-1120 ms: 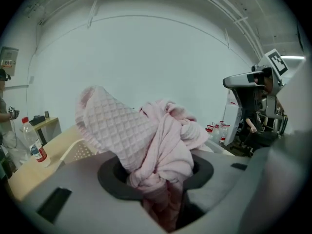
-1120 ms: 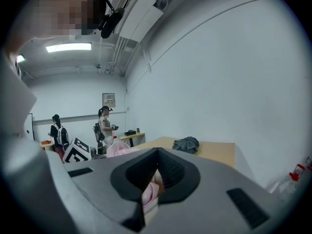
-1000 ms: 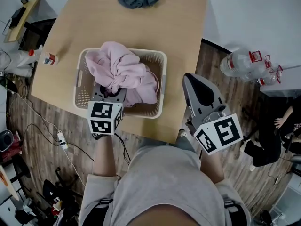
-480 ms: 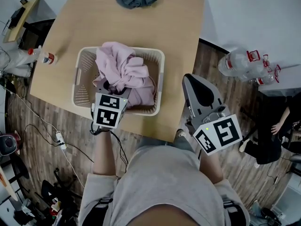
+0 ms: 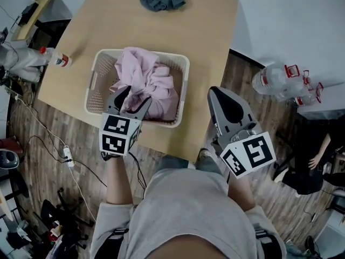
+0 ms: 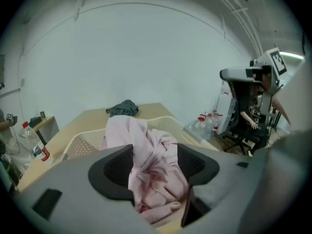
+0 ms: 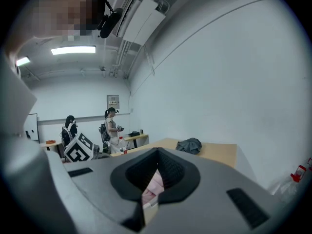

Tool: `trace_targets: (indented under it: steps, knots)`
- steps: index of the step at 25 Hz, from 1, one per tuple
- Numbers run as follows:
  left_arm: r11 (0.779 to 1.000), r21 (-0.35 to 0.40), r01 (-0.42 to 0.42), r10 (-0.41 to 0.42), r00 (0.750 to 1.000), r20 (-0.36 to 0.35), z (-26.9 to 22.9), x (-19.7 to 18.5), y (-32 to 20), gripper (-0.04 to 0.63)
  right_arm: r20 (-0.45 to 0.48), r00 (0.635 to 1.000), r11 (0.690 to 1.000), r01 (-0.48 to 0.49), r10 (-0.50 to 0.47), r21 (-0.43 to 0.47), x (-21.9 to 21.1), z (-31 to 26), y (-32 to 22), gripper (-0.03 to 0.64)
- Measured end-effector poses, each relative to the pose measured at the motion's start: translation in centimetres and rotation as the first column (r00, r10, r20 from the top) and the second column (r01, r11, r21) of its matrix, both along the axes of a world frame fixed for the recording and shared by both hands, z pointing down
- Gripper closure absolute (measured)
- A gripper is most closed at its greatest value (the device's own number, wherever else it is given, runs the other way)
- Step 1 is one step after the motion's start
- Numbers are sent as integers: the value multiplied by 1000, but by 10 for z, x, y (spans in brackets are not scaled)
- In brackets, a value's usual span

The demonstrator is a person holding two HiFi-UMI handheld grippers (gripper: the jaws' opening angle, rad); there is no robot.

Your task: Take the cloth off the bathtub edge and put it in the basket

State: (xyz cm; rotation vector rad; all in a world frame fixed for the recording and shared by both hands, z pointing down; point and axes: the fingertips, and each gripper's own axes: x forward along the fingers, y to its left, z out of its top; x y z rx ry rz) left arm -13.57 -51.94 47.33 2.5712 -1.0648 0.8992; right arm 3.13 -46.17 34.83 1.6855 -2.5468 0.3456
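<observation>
Inspecting release | left gripper [image 5: 131, 99]: jaws wide apart, just been opening; pink cloth [image 5: 148, 82] shows between them, unpressed | cloth: heaped inside basket [image 5: 184, 88]; judged light, limp, not slippery; any re-grip best on a raised bunched fold | right gripper [image 5: 220, 93]: jaws together, empty, clear of basket.

The pink cloth [image 5: 148, 82] lies crumpled and heaped in the cream perforated basket [image 5: 99, 88] on the wooden table [image 5: 205, 31].
</observation>
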Motion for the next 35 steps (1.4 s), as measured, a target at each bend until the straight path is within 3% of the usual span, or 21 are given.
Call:
trace_targets:
  steps: [2, 4, 6, 11, 21, 30, 35]
  knots:
    - [999, 32, 34, -33, 998, -45, -14, 0, 9, 349, 5, 999, 999, 36, -36, 10, -3, -3, 4, 611]
    - [994, 73, 79, -74, 995, -74, -26, -2, 21, 494, 11, 997, 997, 78, -78, 23, -7, -7, 10, 611]
    - [987, 106, 119, -108, 989, -106, -38, -4, 33, 574, 15, 993, 992, 119, -119, 36, -11, -11, 17, 611]
    - [960, 183, 210, -173, 964, -200, -74, 2, 70, 581, 19, 977, 976, 208, -210, 66, -17, -24, 39, 611]
    - [862, 321, 393, -285, 899, -333, -145, 3, 154, 581, -2, 925, 917, 376, -379, 133, -25, -50, 88, 611]
    - [781, 385, 492, -359, 858, -368, -172, 9, 225, 581, -18, 878, 862, 474, -479, 178, -25, -66, 135, 611]
    - [747, 400, 531, -390, 837, -383, -177, 18, 261, 581, -20, 856, 839, 511, -517, 189, -18, -68, 162, 611]
